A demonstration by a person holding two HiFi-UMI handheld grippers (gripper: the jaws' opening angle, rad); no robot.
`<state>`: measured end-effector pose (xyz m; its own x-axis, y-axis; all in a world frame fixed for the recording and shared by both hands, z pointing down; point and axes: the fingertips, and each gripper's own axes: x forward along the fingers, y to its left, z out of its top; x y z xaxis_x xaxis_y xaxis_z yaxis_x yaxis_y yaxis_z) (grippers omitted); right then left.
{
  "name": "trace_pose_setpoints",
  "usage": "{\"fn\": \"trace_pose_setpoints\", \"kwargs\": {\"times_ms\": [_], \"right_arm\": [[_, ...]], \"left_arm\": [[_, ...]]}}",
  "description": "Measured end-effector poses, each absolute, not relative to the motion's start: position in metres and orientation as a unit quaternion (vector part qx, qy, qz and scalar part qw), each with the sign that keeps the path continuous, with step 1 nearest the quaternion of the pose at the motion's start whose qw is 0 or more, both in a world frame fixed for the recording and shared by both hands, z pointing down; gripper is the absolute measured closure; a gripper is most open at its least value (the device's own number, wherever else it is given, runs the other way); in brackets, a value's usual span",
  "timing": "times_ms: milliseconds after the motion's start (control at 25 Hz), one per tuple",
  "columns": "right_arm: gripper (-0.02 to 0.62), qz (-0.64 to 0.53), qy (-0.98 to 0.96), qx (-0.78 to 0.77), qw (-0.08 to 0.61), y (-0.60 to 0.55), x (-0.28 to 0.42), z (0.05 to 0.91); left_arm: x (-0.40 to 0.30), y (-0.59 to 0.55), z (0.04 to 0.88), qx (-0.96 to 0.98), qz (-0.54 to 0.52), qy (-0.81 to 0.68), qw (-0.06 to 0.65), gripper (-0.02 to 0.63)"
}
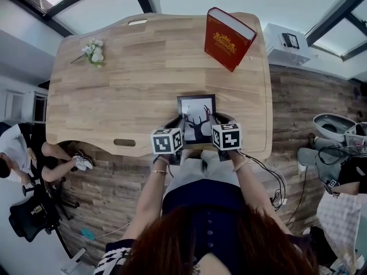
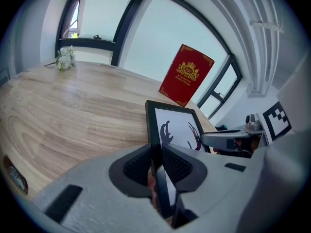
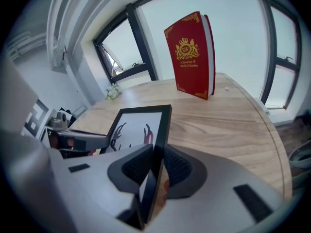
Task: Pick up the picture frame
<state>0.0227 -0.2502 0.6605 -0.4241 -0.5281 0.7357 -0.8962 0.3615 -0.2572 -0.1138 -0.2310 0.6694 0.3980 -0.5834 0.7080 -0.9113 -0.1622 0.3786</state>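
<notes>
The picture frame is black with a white print of a dark deer head, and it sits near the table's front edge. My left gripper is shut on the frame's left side bar. My right gripper is shut on the right side bar. In both gripper views the ribbed pads press the bar from either side. The frame tilts up off the wooden table, its far edge raised. Each gripper view shows the opposite gripper across the print.
A red book with a gold crest stands upright at the table's far right. A small white flower sprig lies at the far left. A person sits on the floor at the left, and a white box stands beyond the table.
</notes>
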Motion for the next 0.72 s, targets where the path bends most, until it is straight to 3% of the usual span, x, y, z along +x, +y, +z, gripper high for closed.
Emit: {"fn": "trace_pose_setpoints", "kwargs": {"times_ms": [720], "right_arm": [[0.522,0.263,-0.783,0.512,0.235,-0.230,0.014,0.602]], "left_arm": [[-0.123,-0.221,0.614,0.785,0.176,-0.497,0.327,0.525]]}}
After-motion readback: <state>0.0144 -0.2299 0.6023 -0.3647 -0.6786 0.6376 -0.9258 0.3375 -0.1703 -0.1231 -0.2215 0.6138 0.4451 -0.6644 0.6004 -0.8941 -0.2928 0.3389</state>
